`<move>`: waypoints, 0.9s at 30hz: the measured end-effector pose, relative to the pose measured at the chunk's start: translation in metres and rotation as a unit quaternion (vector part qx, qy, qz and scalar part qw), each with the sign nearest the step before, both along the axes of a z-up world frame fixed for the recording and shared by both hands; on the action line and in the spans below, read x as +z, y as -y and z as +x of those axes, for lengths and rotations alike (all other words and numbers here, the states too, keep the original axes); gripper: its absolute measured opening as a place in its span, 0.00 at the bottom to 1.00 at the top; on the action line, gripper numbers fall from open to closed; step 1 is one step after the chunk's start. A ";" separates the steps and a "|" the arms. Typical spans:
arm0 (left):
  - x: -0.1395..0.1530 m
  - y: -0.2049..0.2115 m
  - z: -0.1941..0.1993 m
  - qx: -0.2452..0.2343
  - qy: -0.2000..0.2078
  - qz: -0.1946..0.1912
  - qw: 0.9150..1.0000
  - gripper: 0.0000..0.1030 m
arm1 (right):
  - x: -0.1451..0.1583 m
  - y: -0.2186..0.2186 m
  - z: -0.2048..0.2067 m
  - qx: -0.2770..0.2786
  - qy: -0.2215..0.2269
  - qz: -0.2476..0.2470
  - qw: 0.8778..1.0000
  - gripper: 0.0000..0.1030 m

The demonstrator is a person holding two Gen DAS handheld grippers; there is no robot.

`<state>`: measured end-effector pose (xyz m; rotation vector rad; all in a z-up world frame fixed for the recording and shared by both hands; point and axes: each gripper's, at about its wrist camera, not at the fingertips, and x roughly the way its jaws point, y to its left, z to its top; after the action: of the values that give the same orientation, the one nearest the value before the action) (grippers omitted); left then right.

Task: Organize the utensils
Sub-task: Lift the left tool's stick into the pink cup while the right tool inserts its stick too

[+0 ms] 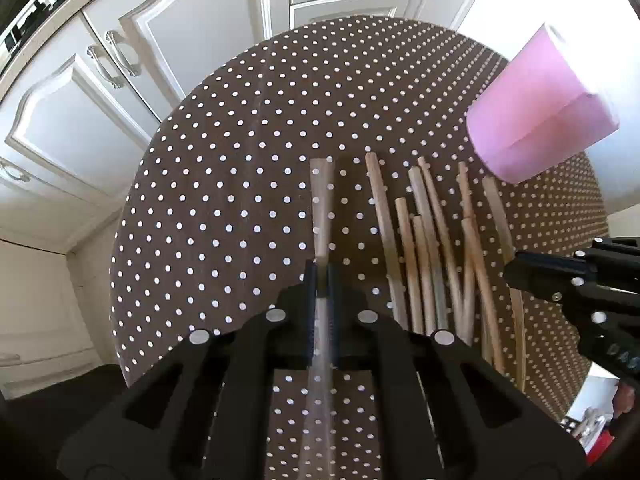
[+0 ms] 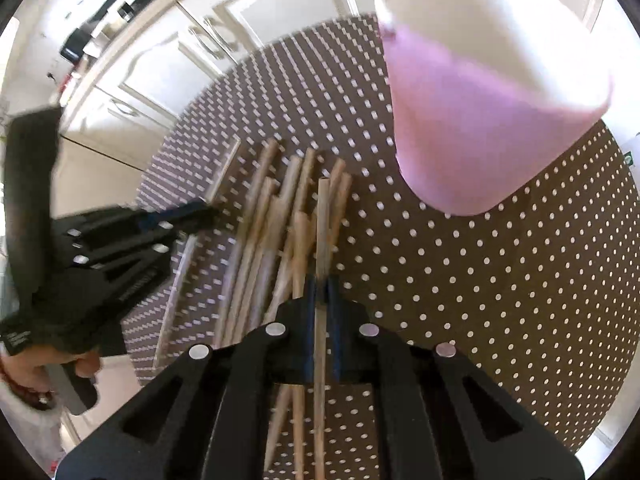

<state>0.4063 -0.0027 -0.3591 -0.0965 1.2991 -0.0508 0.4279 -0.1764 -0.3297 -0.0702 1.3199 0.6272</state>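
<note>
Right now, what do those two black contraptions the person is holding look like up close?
Both are matte black plastic. The left gripper and right gripper each have two narrow fingers with dark blue pads, cut-out angular frames and round silver bolt heads. Small white lettering marks their sides. A grey handle shows under the left one, and a reddish beaded bracelet sits at that wrist.

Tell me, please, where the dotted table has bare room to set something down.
Free: the dotted cloth between the left tongs and the cabinet-side edge, and the cloth below the pink cup, right of the right tongs. Crowded: the wooden sticks between both tongs.
</note>
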 end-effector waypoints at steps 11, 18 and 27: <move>0.079 -0.015 -0.024 0.019 0.092 -0.090 0.992 0.05 | 0.068 0.027 -0.016 -0.023 0.067 0.059 0.996 0.04; 0.153 -0.006 -0.037 0.005 0.195 -0.112 0.974 0.05 | 0.118 0.040 -0.031 -0.031 0.126 0.090 0.987 0.04; 0.226 0.024 -0.045 -0.018 0.289 -0.129 0.948 0.05 | 0.183 0.065 -0.036 -0.054 0.201 0.116 0.971 0.04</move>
<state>0.3609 -0.0265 -0.1331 -0.2623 0.7006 -0.2628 0.3918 -0.2417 -0.1468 0.0632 0.8468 0.6324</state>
